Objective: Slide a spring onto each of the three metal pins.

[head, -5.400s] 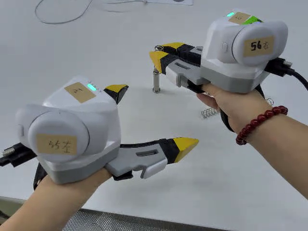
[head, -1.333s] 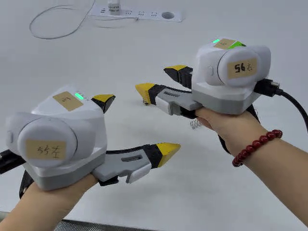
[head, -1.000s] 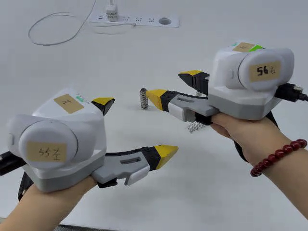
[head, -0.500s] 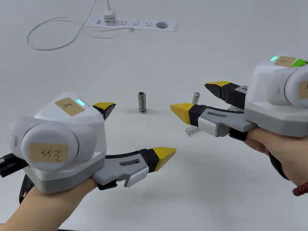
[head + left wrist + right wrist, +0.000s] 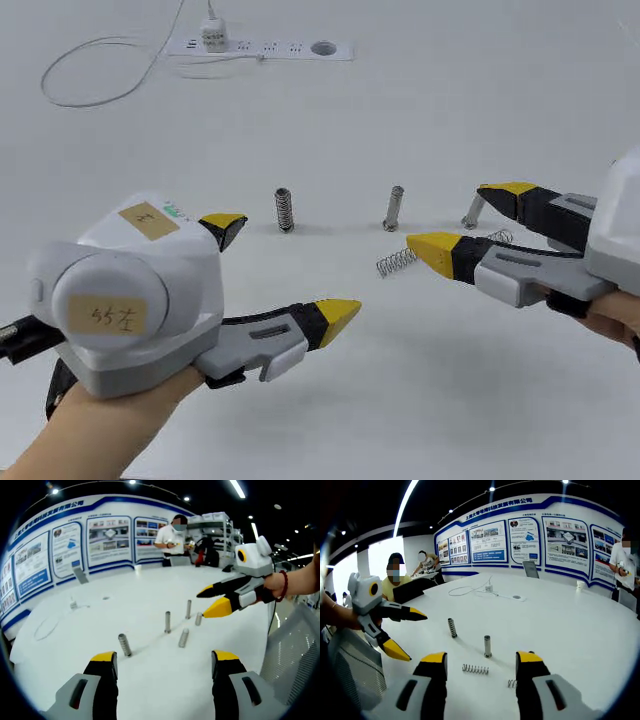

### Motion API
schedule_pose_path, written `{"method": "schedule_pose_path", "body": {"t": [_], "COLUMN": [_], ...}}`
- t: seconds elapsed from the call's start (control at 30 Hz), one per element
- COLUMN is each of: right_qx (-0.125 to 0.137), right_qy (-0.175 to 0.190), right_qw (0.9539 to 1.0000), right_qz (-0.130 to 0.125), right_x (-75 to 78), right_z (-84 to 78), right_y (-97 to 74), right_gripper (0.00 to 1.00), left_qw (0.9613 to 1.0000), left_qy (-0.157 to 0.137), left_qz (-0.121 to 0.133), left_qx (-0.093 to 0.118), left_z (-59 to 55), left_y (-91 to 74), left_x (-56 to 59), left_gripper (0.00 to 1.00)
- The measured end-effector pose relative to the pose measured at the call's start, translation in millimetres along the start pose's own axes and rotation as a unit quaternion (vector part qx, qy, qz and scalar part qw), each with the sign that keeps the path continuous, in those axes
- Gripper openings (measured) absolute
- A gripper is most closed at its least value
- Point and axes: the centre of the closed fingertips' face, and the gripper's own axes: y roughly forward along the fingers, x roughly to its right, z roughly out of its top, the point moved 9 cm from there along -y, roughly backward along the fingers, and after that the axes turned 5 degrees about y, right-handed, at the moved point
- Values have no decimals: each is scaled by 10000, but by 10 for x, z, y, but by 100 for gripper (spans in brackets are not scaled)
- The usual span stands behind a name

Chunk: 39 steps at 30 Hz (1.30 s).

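Three metal pins stand in a row on the white table. The left pin (image 5: 284, 209) (image 5: 124, 644) (image 5: 452, 627) wears a spring. The middle pin (image 5: 394, 207) (image 5: 487, 646) is bare, and the right pin (image 5: 472, 211) leans a little. One loose spring (image 5: 396, 262) (image 5: 475, 669) lies in front of the middle pin, and a second spring (image 5: 500, 237) (image 5: 512, 683) lies near the right pin. My right gripper (image 5: 460, 215) (image 5: 482, 657) hovers open and holds nothing, just right of the loose spring. My left gripper (image 5: 283, 265) (image 5: 164, 657) is open and holds nothing, in front of the left pin.
A white power strip (image 5: 260, 46) with a looped cable (image 5: 90, 75) lies at the table's far side. Each gripper shows in the other's view, the right gripper (image 5: 202, 604) and the left gripper (image 5: 415, 636). People stand beyond the table.
The right gripper has left a spring on the left pin, opened and drawn back to the right. The left gripper has stayed put. The head camera has shifted.
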Motion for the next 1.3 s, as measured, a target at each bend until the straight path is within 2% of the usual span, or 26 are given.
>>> {"method": "schedule_pose_path", "body": {"t": [0.27,0.47,0.6,0.73,0.9,1.3], "right_qx": [-83,-150,-195,-184,-177,-195], "right_qy": [15,11,54,93,116,241], "right_qw": [9999,9998,9997,9997,9996,9991], "right_qz": [-95,-97,-109,-135,-196,-298], "right_x": [88,124,154,180,220,274], "right_z": [-89,-148,-184,-205,-233,-309], "right_y": [-124,-176,-203,-228,-262,-291], "right_gripper": [58,59,59,59,58,57], "left_qw": [9997,9988,9975,9969,9953,9926], "left_qy": [82,162,203,206,185,176], "left_qz": [-198,-342,-415,-497,-593,-752], "left_qx": [-84,-304,-537,-570,-745,-938], "left_z": [26,56,87,111,81,49], "left_y": [136,288,407,487,584,771], "left_x": [57,91,118,149,182,209], "left_gripper": [73,66,62,57,52,39]}}
